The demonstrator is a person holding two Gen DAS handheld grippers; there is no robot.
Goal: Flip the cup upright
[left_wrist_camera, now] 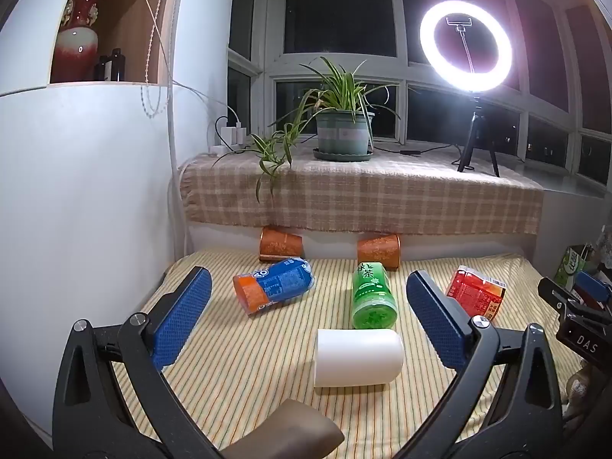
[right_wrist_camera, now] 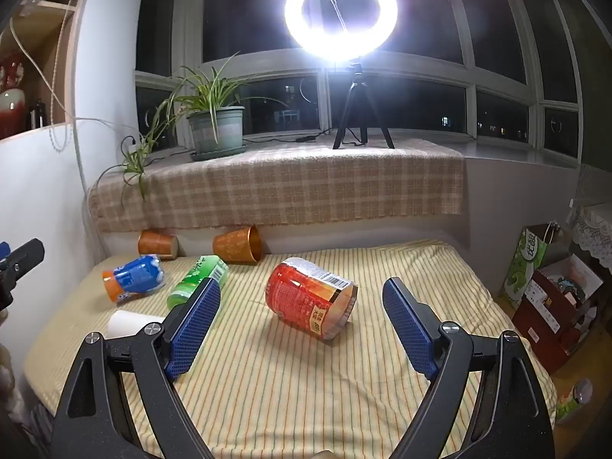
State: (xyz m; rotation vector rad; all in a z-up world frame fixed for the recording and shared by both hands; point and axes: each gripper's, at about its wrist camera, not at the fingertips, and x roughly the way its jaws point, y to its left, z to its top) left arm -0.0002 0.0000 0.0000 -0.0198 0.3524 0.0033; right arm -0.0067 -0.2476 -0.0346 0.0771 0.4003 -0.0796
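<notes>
Several cups lie on their sides on the striped bed cover (left_wrist_camera: 248, 367). A white cup (left_wrist_camera: 357, 357) lies between my left gripper's (left_wrist_camera: 308, 287) open fingers, a little ahead. Beyond it lie a green cup (left_wrist_camera: 370, 294), a blue and orange cup (left_wrist_camera: 273, 286), a red cup (left_wrist_camera: 474, 292) and two orange cups (left_wrist_camera: 281, 244) (left_wrist_camera: 378, 250) at the back wall. My right gripper (right_wrist_camera: 302, 290) is open, with the red cup (right_wrist_camera: 311, 296) on its side between and just ahead of its fingers. The white cup (right_wrist_camera: 126, 323) shows at its left, partly hidden by the left finger.
A checked cloth covers the window ledge (left_wrist_camera: 363, 195), which holds a potted plant (left_wrist_camera: 342, 130) and a ring light on a tripod (left_wrist_camera: 464, 42). A white cabinet (left_wrist_camera: 76, 191) stands at the left. Boxes and bags (right_wrist_camera: 550, 298) stand on the floor to the right of the bed.
</notes>
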